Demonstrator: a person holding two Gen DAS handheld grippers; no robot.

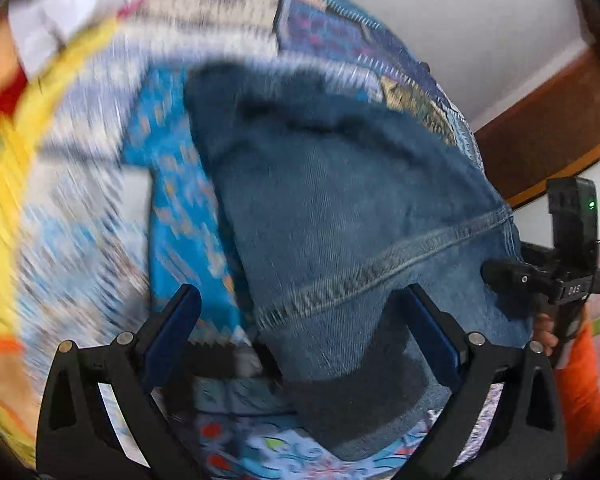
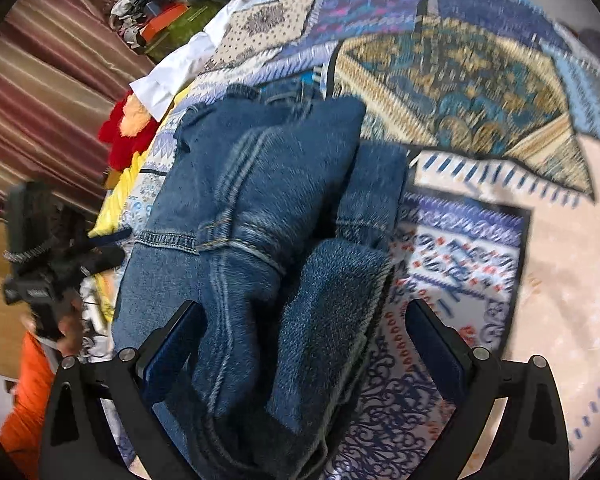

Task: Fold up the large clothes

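Now both grippers, left [image 1: 300, 320] and right [image 2: 300, 332], jaws apart over jeans [image 2: 260, 184]; bundle lumpy, likely best pressed flat toward twelve o'clock.

The left wrist view looks forward along its own claw [image 1: 300, 320], close above the jeans [image 1: 340, 208] on the patterned bedspread [image 1: 80, 208]; it is blurred, so its exact tilt is hard to judge. The right wrist view looks down along the right claw [image 2: 300, 336] from slightly farther off. Both share the jeans [image 2: 260, 200], the bedspread [image 2: 460, 80], and each catches the other claw at its edge.
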